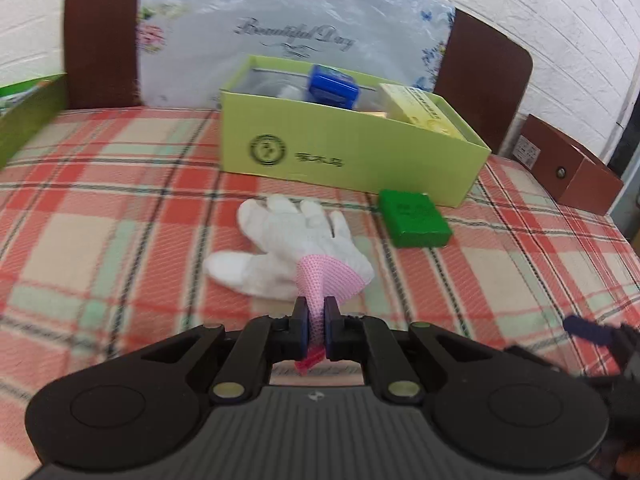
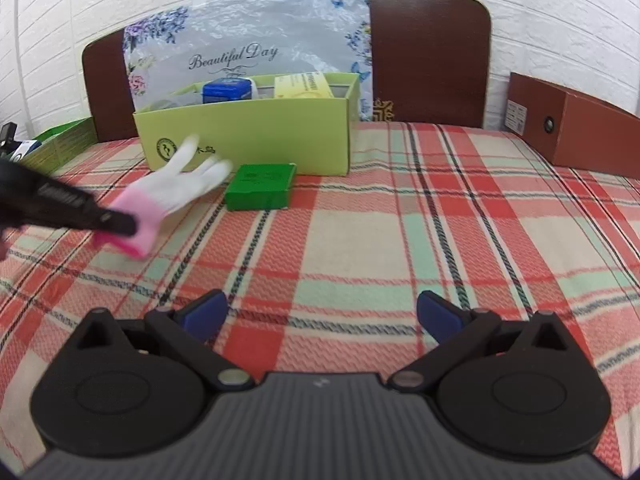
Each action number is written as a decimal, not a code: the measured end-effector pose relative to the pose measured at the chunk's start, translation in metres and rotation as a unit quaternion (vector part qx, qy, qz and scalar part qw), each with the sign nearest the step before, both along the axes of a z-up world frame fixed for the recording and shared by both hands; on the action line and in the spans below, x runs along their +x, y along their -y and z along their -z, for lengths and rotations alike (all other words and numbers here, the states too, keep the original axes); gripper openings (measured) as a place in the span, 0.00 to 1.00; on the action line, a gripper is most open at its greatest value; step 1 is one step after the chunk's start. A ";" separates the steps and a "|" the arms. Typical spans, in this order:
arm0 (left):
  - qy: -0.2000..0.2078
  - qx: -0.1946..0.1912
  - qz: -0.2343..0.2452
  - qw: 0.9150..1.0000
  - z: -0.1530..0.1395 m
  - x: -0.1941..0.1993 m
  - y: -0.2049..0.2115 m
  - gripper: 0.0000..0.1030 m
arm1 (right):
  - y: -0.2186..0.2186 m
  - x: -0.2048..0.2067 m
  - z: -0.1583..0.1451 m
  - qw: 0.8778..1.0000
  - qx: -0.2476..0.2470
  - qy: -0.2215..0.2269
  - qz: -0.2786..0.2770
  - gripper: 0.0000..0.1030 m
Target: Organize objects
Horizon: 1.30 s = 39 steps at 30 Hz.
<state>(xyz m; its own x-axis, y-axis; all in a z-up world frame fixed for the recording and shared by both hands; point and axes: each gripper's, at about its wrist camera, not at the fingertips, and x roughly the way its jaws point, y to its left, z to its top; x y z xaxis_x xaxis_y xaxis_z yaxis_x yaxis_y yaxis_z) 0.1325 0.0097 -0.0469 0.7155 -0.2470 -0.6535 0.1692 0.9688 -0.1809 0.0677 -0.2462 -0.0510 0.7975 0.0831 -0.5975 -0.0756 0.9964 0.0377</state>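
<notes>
**Bright, even light; fisheye bend; blur at left of right wrist view**

Daylight-bright and soft in both views, no hard shadows on the plaid bed cover [image 2: 360, 240]. Faint shade only under the green flat box [image 2: 260, 186] and along the base of the light green open box [image 1: 340, 148]. Mild sheen on the plastic floral bag [image 1: 288, 12] at upper centre. Strong barrel distortion: brick wall [image 2: 200, 0] lines curved, corners vignetted to black. Motion blur on the white glove [image 2: 176, 184] and the left gripper [image 2: 120, 222] at left of the right wrist view. Slightly soft and washed-out throughout the left wrist view, lettering on the bag smeared.
</notes>
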 end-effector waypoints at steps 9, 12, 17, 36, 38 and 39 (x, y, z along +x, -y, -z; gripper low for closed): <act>-0.014 -0.034 -0.037 0.999 -0.001 -0.008 -0.028 0.48 | -0.037 0.064 -0.004 0.999 -0.009 0.002 -0.030 1.00; -0.001 -0.036 -0.054 0.998 -0.001 -0.008 -0.032 0.61 | -0.051 0.089 -0.004 0.999 -0.017 0.006 -0.039 1.00; 0.002 -0.019 -0.053 0.998 0.003 0.001 -0.032 0.70 | -0.064 0.122 0.007 0.999 -0.033 -0.003 -0.042 0.96; -0.052 -0.009 0.067 0.996 0.009 -0.041 -0.023 0.17 | -0.041 0.000 0.003 0.995 -0.012 -0.040 -0.088 0.60; -0.048 -0.006 0.049 0.998 0.007 -0.047 -0.025 0.29 | -0.039 -0.014 0.004 0.995 -0.006 -0.043 -0.088 0.60; -0.045 -0.006 0.035 0.998 0.006 -0.046 -0.027 0.47 | -0.039 -0.020 0.004 0.995 -0.007 -0.043 -0.087 0.61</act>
